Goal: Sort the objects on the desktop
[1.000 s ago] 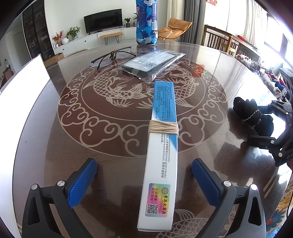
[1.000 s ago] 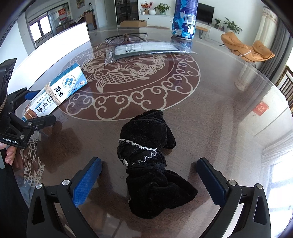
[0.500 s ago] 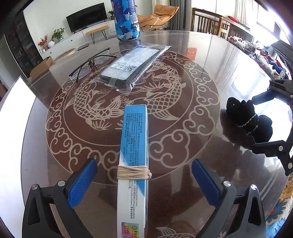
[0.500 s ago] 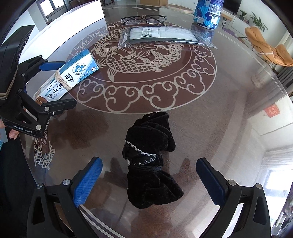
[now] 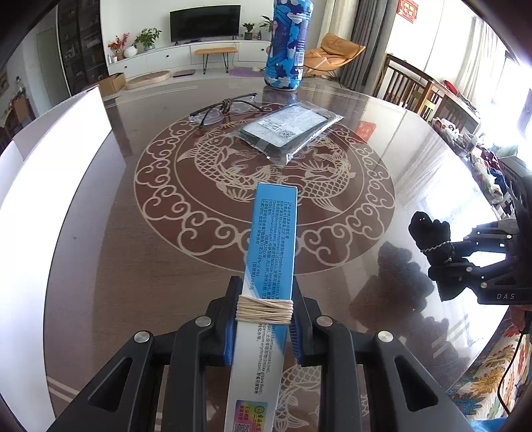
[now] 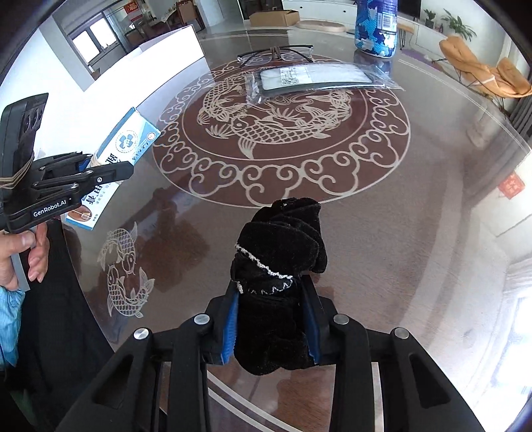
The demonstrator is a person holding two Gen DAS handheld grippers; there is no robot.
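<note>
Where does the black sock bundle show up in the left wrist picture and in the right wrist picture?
Left wrist view: the black sock bundle is at the right edge, pinched in the right tongs, which are closing.
Right wrist view: the bundle is at lower centre, between the blue pads.
Shared landmark: the blue patterned bottle at the table's far side.

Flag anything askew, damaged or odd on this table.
Nothing looks spilled or damaged. One oddity: a hair tie is looped around the glasses, which lie open beside the bagged item. The boxed ointment has string wound around its middle.
</note>
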